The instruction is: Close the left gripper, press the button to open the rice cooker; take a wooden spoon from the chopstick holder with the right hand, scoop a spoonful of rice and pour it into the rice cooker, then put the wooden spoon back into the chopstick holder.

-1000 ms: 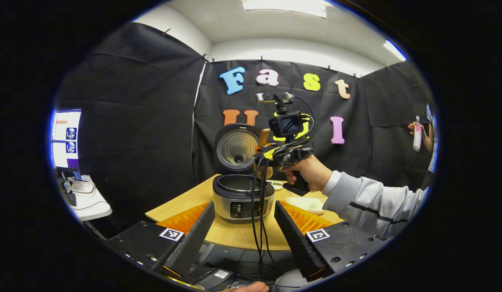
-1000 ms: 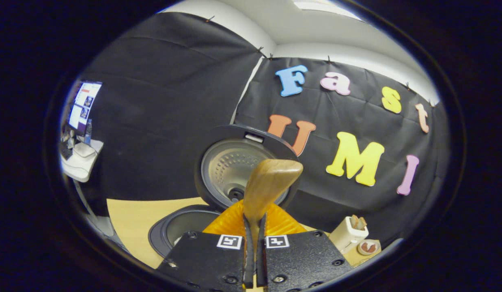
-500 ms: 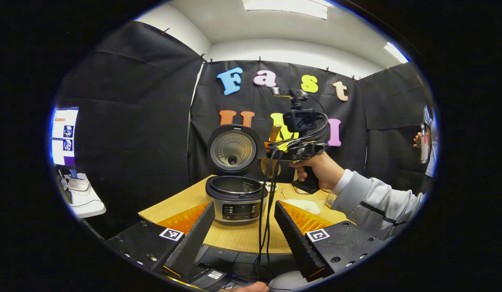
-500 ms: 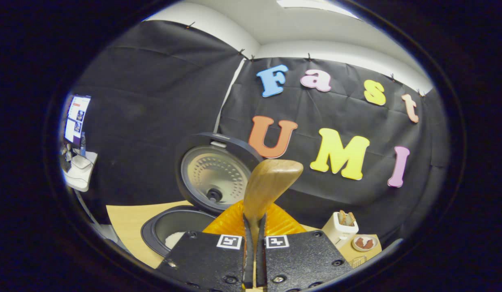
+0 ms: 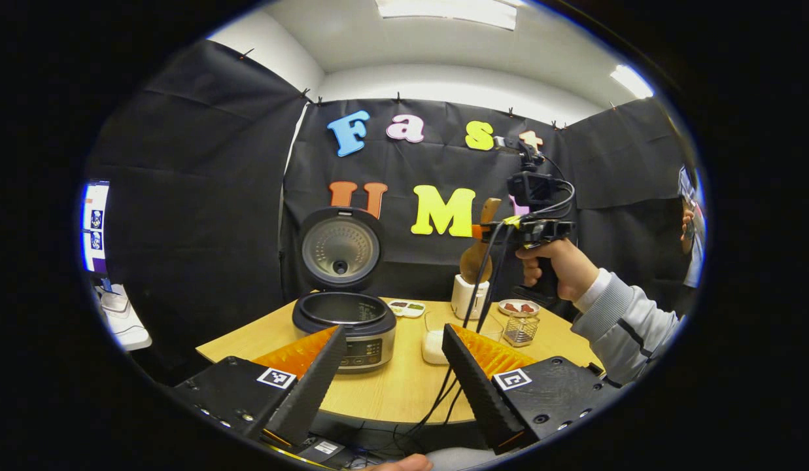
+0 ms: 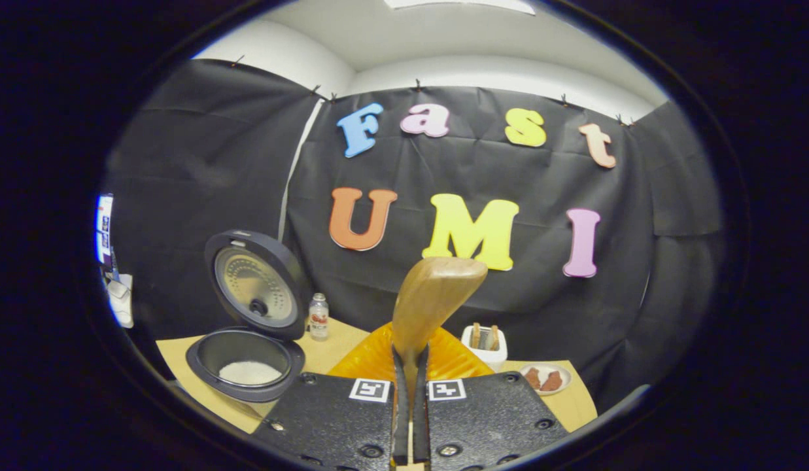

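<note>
I've swung the right gripper (image 6: 411, 399), clenched on the wooden spoon (image 6: 430, 307), off the rice cooker (image 6: 247, 356); return to the chopstick holder (image 6: 486, 343) next, probably; left gripper (image 5: 391, 366) released

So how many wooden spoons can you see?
1: the wooden spoon is pinched in the right gripper, above the white holder. Others may hide inside that holder.

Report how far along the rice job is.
Done: rice cooker lid is up and white rice lies in its pot. In hand: the right tool grips the wooden spoon, held above the chopstick holder. Left: put the spoon into the holder.
</note>
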{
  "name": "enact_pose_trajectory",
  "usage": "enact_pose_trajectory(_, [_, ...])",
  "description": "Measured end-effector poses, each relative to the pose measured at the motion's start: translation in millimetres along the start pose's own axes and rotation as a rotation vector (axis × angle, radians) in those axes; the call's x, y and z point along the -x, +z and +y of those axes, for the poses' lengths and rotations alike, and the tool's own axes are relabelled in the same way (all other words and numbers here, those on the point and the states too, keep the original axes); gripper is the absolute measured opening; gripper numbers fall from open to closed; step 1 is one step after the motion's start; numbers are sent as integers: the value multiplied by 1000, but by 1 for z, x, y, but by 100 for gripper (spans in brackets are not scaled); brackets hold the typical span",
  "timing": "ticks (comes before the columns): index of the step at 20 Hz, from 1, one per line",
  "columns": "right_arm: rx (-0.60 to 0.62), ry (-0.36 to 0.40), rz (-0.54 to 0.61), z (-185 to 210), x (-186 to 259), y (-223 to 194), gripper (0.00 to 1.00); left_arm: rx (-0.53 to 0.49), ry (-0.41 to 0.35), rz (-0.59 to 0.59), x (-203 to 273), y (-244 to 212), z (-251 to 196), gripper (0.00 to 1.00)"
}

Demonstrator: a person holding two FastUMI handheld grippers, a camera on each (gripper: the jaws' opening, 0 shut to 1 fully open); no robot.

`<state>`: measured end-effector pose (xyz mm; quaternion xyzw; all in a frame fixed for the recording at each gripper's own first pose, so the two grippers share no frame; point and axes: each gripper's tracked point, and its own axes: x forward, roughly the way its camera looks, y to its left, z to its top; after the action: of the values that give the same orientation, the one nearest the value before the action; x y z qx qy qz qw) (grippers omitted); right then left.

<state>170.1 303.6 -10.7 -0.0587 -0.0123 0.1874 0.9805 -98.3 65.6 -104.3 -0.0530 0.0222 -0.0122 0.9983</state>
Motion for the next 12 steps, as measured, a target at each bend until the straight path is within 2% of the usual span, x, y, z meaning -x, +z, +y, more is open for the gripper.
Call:
enact_pose_trajectory(5, [-59, -55, 2, -76, 18, -10, 8, 8, -30, -16, -17, 3, -32, 94])
enact_pose_trajectory(12, [-155, -101, 54, -155, 24, -59, 8, -8, -31, 15, -51, -11, -57, 95])
